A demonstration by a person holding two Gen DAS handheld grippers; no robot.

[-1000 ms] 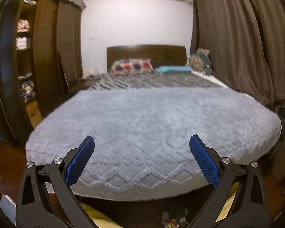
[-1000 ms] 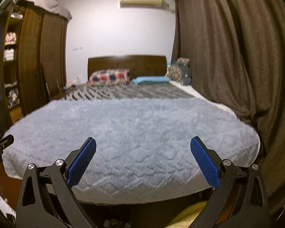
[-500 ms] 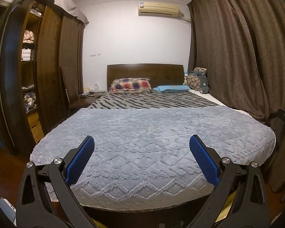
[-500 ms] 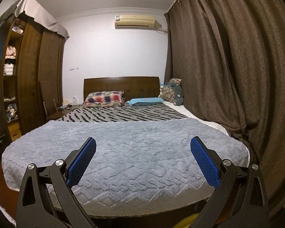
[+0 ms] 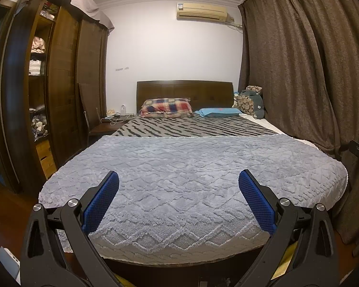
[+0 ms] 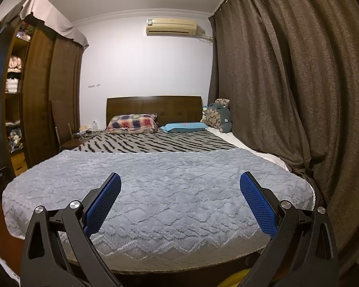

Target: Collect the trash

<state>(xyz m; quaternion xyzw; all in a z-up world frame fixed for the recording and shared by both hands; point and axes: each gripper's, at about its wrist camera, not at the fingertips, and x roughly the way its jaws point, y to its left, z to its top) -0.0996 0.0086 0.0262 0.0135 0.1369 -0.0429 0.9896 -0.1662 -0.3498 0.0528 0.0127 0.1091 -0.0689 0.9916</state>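
— Trash is what they're after, but I'm not spotting any from where we're standing. Nothing that reads as litter is lying on the bed [image 5: 191, 167], and the grey blanket [image 5: 193, 191] is looking bare.

— So they're searching, I'd say. Both tools are pointing down the length of the bed from its foot, toward the headboard [image 5: 184, 91].

— Where would you be looking next?

— Lower, probably. Something yellow [image 6: 234, 278] is peeking out under the bed's foot edge, though I can't tell what it is. There's clutter on the bedside chair [image 5: 107, 124] too, too small to judge.

— And the tools themselves?

— The left gripper [image 5: 178, 201] is standing spread wide, blue pads [image 5: 100, 203] well apart, nothing between them and touching nothing. The right gripper [image 6: 180, 201] is doing the same: splayed, empty, hanging above the blanket's near edge.

— So the next move is calling for a target first.

— Exactly, then lowering toward it.
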